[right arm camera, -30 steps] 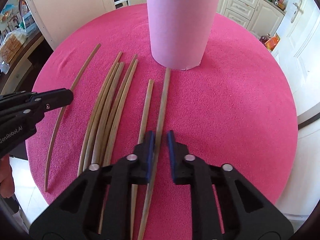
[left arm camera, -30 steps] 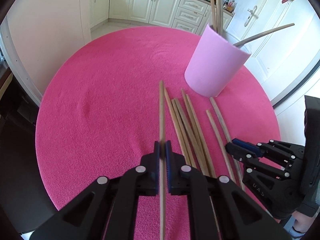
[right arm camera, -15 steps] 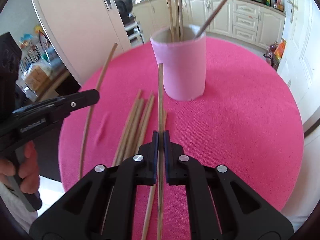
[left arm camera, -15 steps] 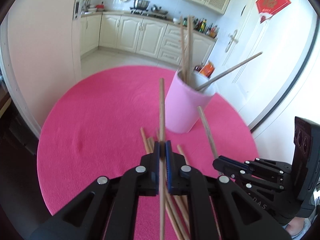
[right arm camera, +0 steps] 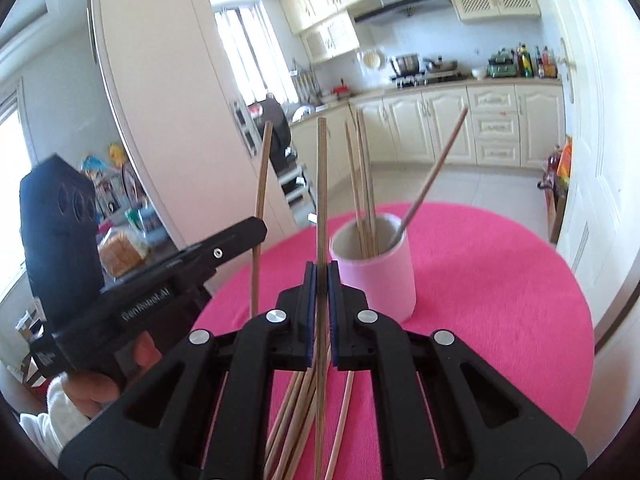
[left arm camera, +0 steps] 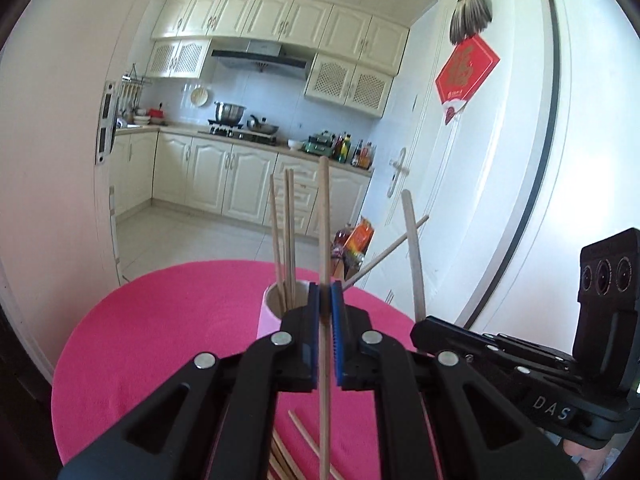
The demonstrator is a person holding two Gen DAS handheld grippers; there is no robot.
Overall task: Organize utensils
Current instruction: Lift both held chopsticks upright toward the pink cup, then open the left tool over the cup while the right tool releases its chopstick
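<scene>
Readable text: "DAS" on the side of the right gripper (left arm camera: 418, 320) as seen from the left wrist view; "GenRobot.AI" on the side of the left gripper (right arm camera: 256, 230) as seen from the right wrist view. Red diamond hanging (left arm camera: 466, 70) on the white door has gold writing, too blurred to read

Left gripper: jaws clamped on a single wooden stick (left arm camera: 325, 216), blue pads pressing both sides. Stick runs straight up the middle of the left wrist view, top end above the cup rim line, bottom end trailing down below the fingers

Right gripper: jaws also clamped on its own wooden stick (right arm camera: 321, 184), same centred pose, pads pinching it. In the left wrist view that stick stands up from the right gripper's tip at a slight tilt

Both held sticks are off the worktop, raised above the pink cloth (right arm camera: 500, 280)

Pink cup (right arm camera: 380, 276) stands upright on the cloth, just beyond both grippers. It holds a small bunch of thin sticks (right arm camera: 362, 184) standing near vertical, plus one darker stick (right arm camera: 436, 168) leaning out to the right over the rim

Loose sticks (right arm camera: 304, 408) lie on the cloth under the right gripper, roughly parallel, partly hidden by its fingers; count unclear

Person's hand (right arm camera: 104, 380) with a white sleeve grips the left gripper's handle
</scene>
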